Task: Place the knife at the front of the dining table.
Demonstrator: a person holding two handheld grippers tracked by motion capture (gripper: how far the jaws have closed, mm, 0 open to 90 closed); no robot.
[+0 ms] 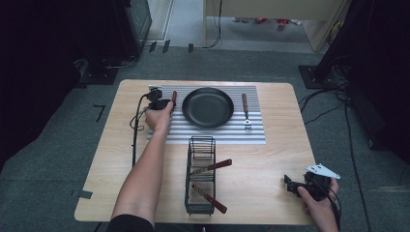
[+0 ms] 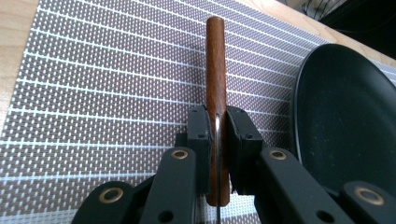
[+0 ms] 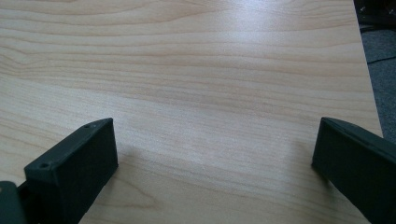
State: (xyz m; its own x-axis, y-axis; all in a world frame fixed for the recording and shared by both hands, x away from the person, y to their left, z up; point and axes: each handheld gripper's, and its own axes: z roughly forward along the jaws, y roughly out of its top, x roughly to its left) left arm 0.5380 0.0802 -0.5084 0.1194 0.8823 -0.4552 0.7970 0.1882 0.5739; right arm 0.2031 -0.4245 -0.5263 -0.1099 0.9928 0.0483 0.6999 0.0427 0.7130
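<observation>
Counter [image 1: 270, 159]: pale wood, with a striped grey mat [image 1: 212, 133] across its far half. Black plate [image 1: 208, 107] sits in the middle of the mat. Fork [image 1: 246, 111] with a wooden handle lies on the mat to the plate's right, already set.

Wire basket [image 1: 200, 176], near side of the counter: two more wood-handled pieces in it, one [image 1: 212, 166] leaning out over the right rim, one [image 1: 209, 197] lower with its handle poking out toward the near edge.

Left tool [image 2: 215, 140] is clamped on a wood-handled knife [image 2: 215, 70], which lies on the mat just left of the plate, handle pointing away; not let go yet. Judged: place setting roughly half laid, basket still to empty.

Right tool [image 3: 212, 154] is spread wide with nothing between its jaws, low over bare counter at the near right corner.
</observation>
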